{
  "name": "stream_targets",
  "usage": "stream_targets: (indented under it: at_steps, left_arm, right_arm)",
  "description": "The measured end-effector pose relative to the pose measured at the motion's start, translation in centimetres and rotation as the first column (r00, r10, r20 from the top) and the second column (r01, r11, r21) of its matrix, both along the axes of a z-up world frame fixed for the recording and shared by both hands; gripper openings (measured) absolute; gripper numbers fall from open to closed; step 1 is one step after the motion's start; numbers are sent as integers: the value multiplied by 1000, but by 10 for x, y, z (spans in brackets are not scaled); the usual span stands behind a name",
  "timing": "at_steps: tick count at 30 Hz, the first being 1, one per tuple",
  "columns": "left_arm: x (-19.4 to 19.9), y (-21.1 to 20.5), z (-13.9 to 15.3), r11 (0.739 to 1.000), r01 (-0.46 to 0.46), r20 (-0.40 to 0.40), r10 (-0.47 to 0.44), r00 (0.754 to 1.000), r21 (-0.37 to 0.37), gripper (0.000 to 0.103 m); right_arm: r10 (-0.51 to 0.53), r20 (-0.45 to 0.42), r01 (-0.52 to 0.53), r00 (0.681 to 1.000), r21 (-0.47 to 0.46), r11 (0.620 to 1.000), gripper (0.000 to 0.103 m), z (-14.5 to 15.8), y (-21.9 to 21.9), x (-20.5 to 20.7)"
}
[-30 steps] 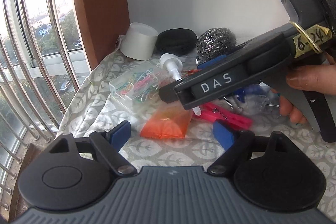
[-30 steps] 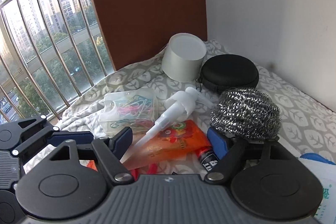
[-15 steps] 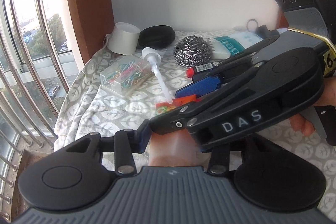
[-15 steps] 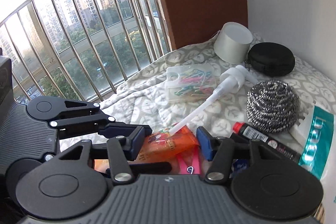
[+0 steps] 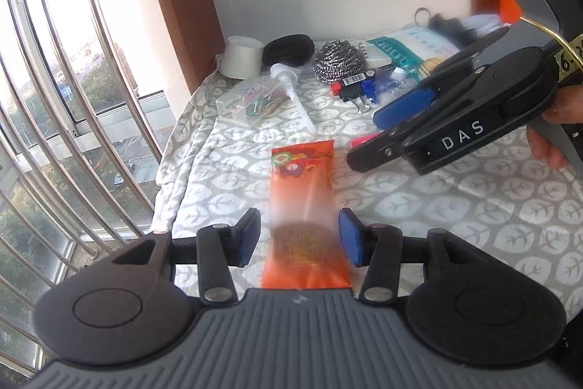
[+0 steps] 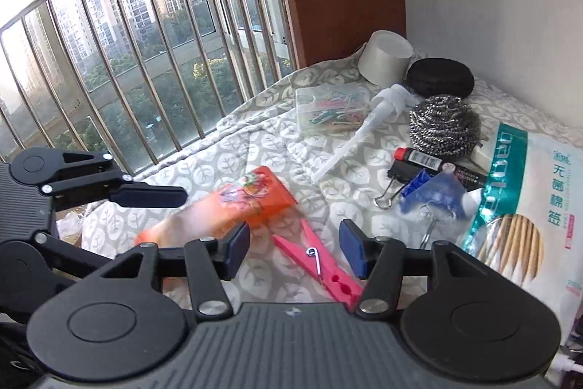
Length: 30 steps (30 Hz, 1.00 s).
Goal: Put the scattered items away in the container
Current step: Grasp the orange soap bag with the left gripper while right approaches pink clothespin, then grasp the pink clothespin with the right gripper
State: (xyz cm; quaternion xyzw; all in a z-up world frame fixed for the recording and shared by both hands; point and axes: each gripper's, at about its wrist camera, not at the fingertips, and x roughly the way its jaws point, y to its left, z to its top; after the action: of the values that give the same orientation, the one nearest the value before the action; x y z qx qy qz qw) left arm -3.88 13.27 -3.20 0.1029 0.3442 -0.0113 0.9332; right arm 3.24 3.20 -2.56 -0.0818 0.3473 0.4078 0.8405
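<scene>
Left hand-held gripper (image 5: 299, 239), left wrist view: jaws spread, blue pads on either side of the orange packet (image 5: 304, 206); a gap shows on both sides, so whether they grip it cannot be told.
Orange packet, left wrist view: blurred, runs lengthwise between the pads, far end over the leaf-print cloth (image 5: 455, 206).
Right hand-held gripper (image 5: 404, 119), left wrist view: comes in from the right, held by a hand (image 5: 546, 137), marked DAS; blue pad visible, nothing seen in it.
Items at the back, left wrist view: white cup (image 5: 242, 61) upside down, black case (image 5: 288, 48), steel scourer (image 5: 339, 66), pump head (image 5: 288, 86) beside the clear box of paper clips (image 5: 251, 99).
Container, both views: cannot tell which thing it is.
Right hand-held gripper (image 6: 294, 250), right wrist view: jaws wide apart, empty, above a pink clothes peg (image 6: 317, 261) lying on the cloth.
Left hand-held gripper (image 6: 145, 206), right wrist view: reaches in from the left, upper finger over the orange packet (image 6: 233, 206); lower finger mostly hidden.
Orange packet, right wrist view: blurred, tilted, left of the peg.
Right side, right wrist view: cotton swab bag (image 6: 528, 199), marker (image 6: 437, 164), binder clip (image 6: 399, 181), blue bag (image 6: 433, 195) close together near the scourer (image 6: 444, 126).
</scene>
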Motion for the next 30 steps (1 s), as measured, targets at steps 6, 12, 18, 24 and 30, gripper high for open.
stream_targets:
  at_steps: [6,12,18,24,30]
  left_arm:
    - [-8,8,-4,998,-41,11,40,999,49,51]
    - [2,9,-5,998,-58,18,57,998,26,53]
    - [3,0,-7,995,-94,33,93,995,28,53]
    - [2,-4,-6,991,-128,44,127,991,25,55]
    - [-1,-9,-8,991,-135,54,134,990,22,41]
  right_arm:
    - [-19,72,21,997,-21,1000,62,-5,0,4]
    - [12,82,-8,997,-44,999,82,-7,-5,-14]
    - [12,144,4,990,-109,994,91,-15,-1,-25]
    - [-12,145,21,989,-61,998,50,-11,-10,-23]
    - [33,215,-12,976,-98,995,19,-7,-9,-37]
